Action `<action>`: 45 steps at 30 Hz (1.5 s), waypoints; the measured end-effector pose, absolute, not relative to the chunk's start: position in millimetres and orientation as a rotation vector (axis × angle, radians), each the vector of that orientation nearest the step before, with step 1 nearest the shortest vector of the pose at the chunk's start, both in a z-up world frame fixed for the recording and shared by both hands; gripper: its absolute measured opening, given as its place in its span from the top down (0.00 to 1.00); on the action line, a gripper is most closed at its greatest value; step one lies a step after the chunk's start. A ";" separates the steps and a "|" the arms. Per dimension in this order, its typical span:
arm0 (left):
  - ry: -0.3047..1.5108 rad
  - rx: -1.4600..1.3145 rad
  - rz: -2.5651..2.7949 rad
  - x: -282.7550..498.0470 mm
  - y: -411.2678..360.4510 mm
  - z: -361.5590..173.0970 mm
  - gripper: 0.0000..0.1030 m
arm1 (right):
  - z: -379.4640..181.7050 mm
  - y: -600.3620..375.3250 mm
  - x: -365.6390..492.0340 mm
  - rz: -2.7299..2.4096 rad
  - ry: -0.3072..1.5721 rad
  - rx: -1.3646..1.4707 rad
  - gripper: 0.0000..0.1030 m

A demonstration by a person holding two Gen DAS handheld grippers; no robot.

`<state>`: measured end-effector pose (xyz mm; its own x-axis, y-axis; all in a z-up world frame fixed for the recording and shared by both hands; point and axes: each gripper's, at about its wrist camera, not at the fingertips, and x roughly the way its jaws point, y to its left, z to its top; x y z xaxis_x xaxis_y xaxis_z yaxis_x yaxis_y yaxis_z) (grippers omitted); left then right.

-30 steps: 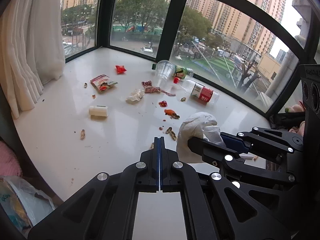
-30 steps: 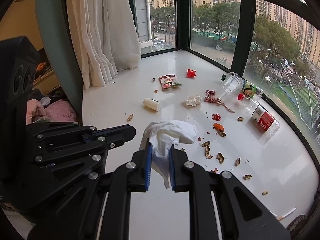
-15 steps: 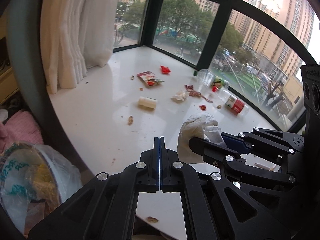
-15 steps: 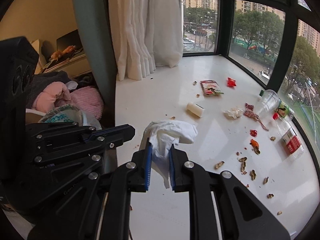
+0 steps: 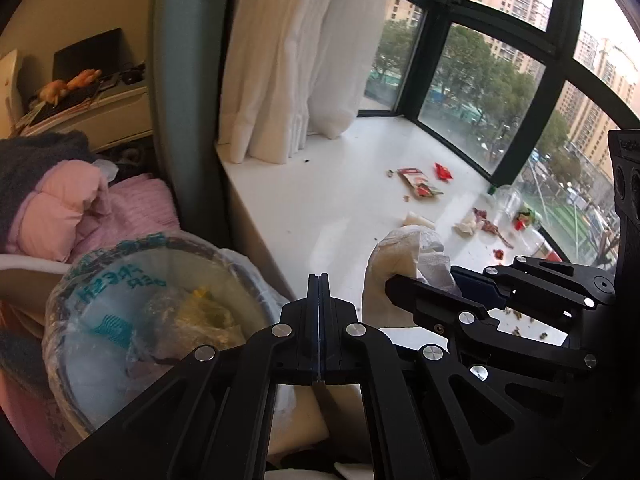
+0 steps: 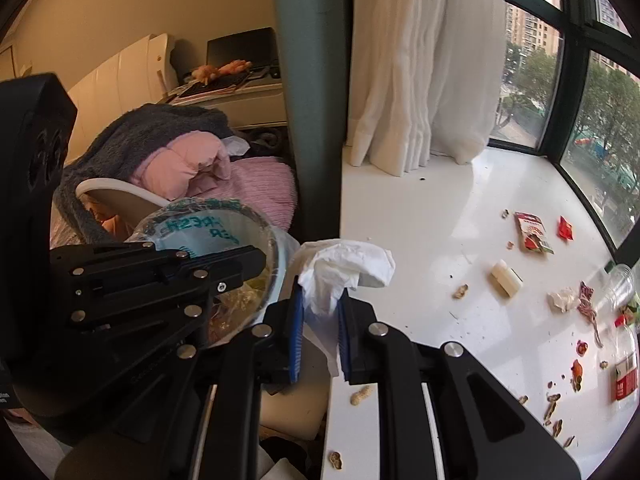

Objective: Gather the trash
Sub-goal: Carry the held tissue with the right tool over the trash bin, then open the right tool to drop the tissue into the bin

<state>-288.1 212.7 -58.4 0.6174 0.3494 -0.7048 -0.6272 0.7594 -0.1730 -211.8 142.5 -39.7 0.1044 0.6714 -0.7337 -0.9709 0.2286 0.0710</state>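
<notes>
My right gripper (image 6: 319, 330) is shut on a crumpled white tissue (image 6: 346, 270), held at the left edge of the white window sill (image 6: 440, 232), beside a bin lined with a clear bag (image 6: 224, 228). In the left wrist view the tissue (image 5: 404, 256) sits right of my left gripper (image 5: 319, 320), which is shut and empty, just right of the bin (image 5: 132, 312). The bin holds yellowish trash. Trash lies scattered on the sill: a snack packet (image 6: 532, 232), a red wrapper (image 6: 565, 228), a white tube (image 6: 506, 278), peanut shells, a plastic bottle (image 6: 626, 368).
A green-grey pillar (image 6: 312, 80) and white curtain (image 6: 424, 60) stand behind the sill's left end. Pink and grey bedding (image 6: 192, 160) lies left of the bin. A desk with a monitor (image 6: 240, 48) is at the back. Dark window frames bound the sill.
Both grippers have swung left, away from the scattered trash. The bin has come into view under and beside them. The tissue stays clamped in the right gripper.
</notes>
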 end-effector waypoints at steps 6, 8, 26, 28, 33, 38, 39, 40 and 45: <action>0.683 -0.476 0.690 -318.8 231.9 -58.0 1.00 | -40.8 167.2 -227.7 1.372 0.733 -0.549 0.85; 0.679 -0.487 0.723 -327.0 237.9 -58.1 1.00 | -40.6 174.6 -232.8 1.398 0.726 -0.560 0.85; 0.670 -0.524 0.948 -373.3 275.3 -57.2 1.00 | -51.9 228.6 -270.4 1.573 0.689 -0.654 0.85; 0.673 -0.523 0.957 -375.2 276.5 -58.1 1.00 | -53.2 231.1 -272.2 1.584 0.690 -0.659 0.85; 0.681 -0.528 0.982 -379.5 280.5 -61.0 1.00 | -58.2 236.6 -276.8 1.604 0.693 -0.678 0.85; 0.684 -0.537 1.000 -381.3 284.2 -62.4 1.00 | -59.9 240.0 -279.5 1.624 0.689 -0.686 0.85; 0.685 -0.536 1.000 -381.1 284.2 -62.6 1.00 | -60.3 240.4 -280.3 1.626 0.687 -0.688 0.85; 0.686 -0.533 0.999 -380.5 283.9 -62.5 1.00 | -60.7 240.4 -280.9 1.628 0.685 -0.692 0.85; 0.695 -0.533 1.003 -379.3 283.2 -63.2 0.96 | -61.1 239.2 -283.1 1.624 0.671 -0.699 0.80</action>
